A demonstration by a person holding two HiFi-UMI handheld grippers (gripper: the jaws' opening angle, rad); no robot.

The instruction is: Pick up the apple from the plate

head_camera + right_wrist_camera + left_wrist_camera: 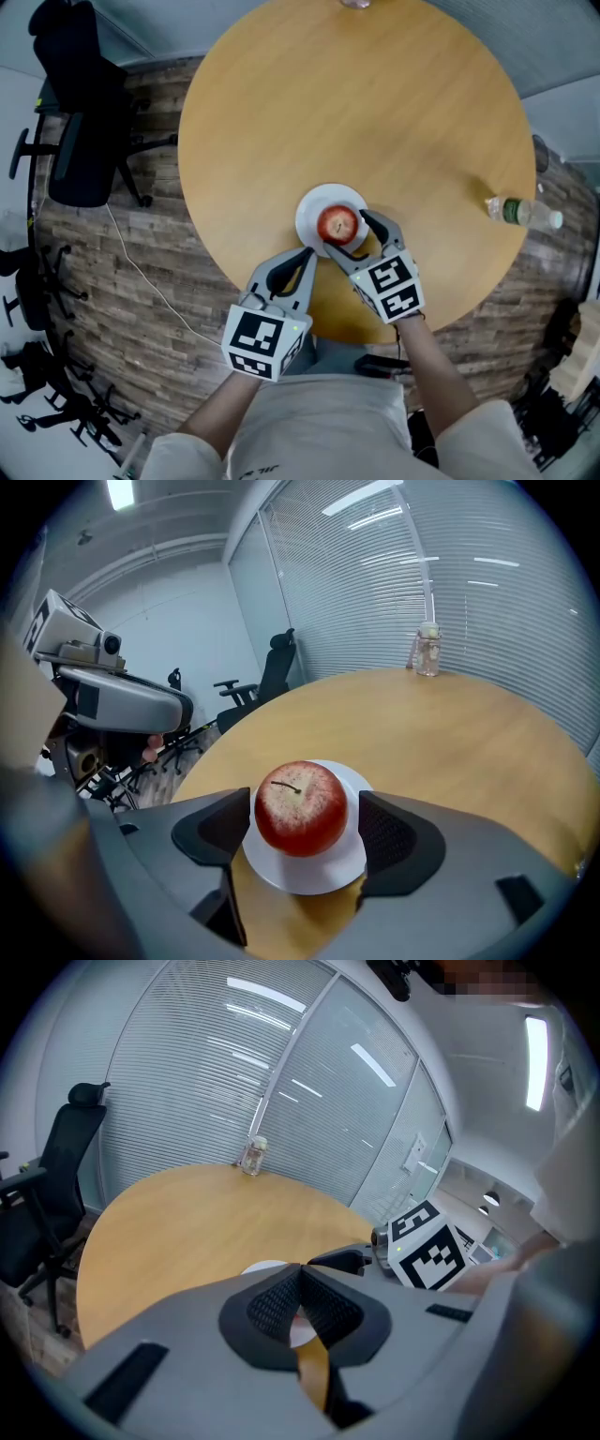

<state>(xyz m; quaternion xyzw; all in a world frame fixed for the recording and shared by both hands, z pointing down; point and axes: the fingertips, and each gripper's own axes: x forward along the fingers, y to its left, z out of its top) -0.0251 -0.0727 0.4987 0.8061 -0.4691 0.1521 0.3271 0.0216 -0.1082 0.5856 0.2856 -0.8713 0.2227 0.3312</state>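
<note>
- Far left, off the surface, a black office chair [82, 141] stands on the brick-patterned floor with a thin cable [141, 272] trailing past it. Both are well clear of the work.
- The left gripper [307, 255] hangs over the near edge of the round wooden surface [375, 112], just beside the plate. Its jaws are clenched together with nothing between them, and it has no part in the pick as far as I can see.
- The white plate [309, 202] sits on the near part of the surface, and the red apple [337, 225] rests on it, stem up.
- The right gripper [354, 236] is set around the apple with its jaws released and wide. The apple sits squarely between the two pads, with a sliver of plate showing on either side, so neither pad presses on it.
- My judgement: the approach is done and the lineup looks good. What is left is to close on the apple and lift it off the plate; nothing has been raised yet.
- Nothing blocks the jaws. The left gripper's tip is close to the plate but off to the side.
- To the right, a plastic bottle [523, 213] lies on its side near the edge, well apart from the plate.
- A small glass jar [427, 651] stands at the far edge, out of the way.
</note>
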